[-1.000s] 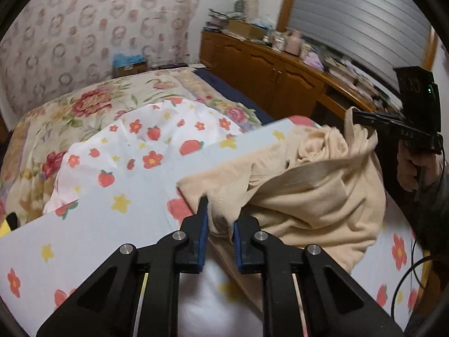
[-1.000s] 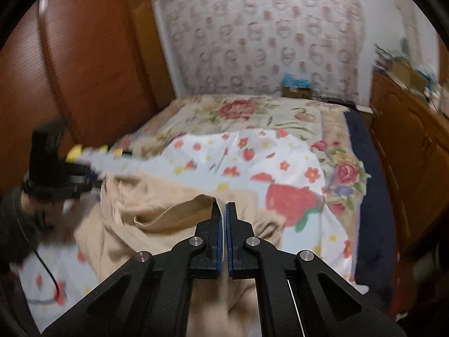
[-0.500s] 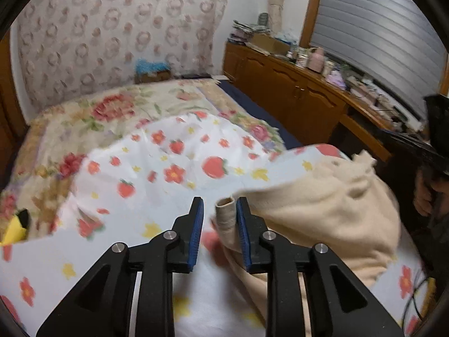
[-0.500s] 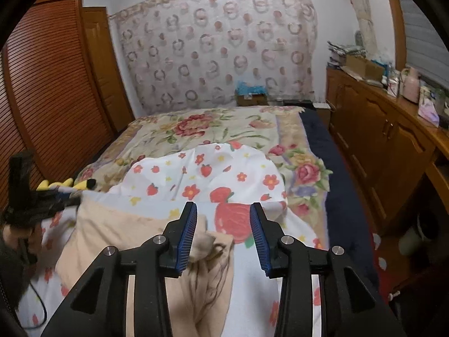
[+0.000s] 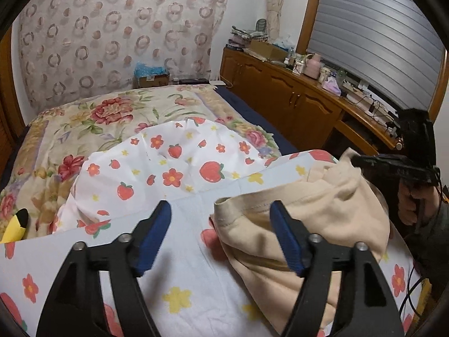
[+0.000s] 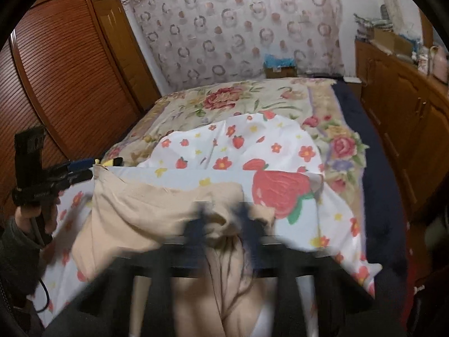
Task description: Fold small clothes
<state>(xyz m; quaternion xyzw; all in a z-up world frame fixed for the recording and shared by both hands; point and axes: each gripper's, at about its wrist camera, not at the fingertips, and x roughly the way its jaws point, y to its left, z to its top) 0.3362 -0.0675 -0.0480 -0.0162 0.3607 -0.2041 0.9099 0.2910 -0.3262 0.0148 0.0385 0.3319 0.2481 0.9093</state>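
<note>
Left wrist view: the left claw, black-armed with blue pads, stands wide and is opening. A hemmed corner of the beige knit garment lies between its jaws (nearer the right pad, with neither pad pressing on it). The garment lies rumpled on a white sheet printed with strawberries and flowers, towards the near right corner of the bed. Farther up the bed lies a cream quilt with large pink roses, and a dark blue cover shows along the bed's right edge. A yellow and black soft toy lies at the left edge.

At the garment's far right side the right claw appears as a black tool gripped by a hand; its tip is at the cloth.

Right wrist view: the right claw is smeared by motion blur, so the frame alone does not show its gap; it reads as closed, with a bunched fold of the beige garment at its pads (whether the fold is actually pinched cannot be told). At the left edge of this view the left claw is seen side-on by the garment's raised corner. A brown louvred wardrobe door stands beyond the bed's left edge and a brown wooden cabinet run beyond its right edge.
</note>
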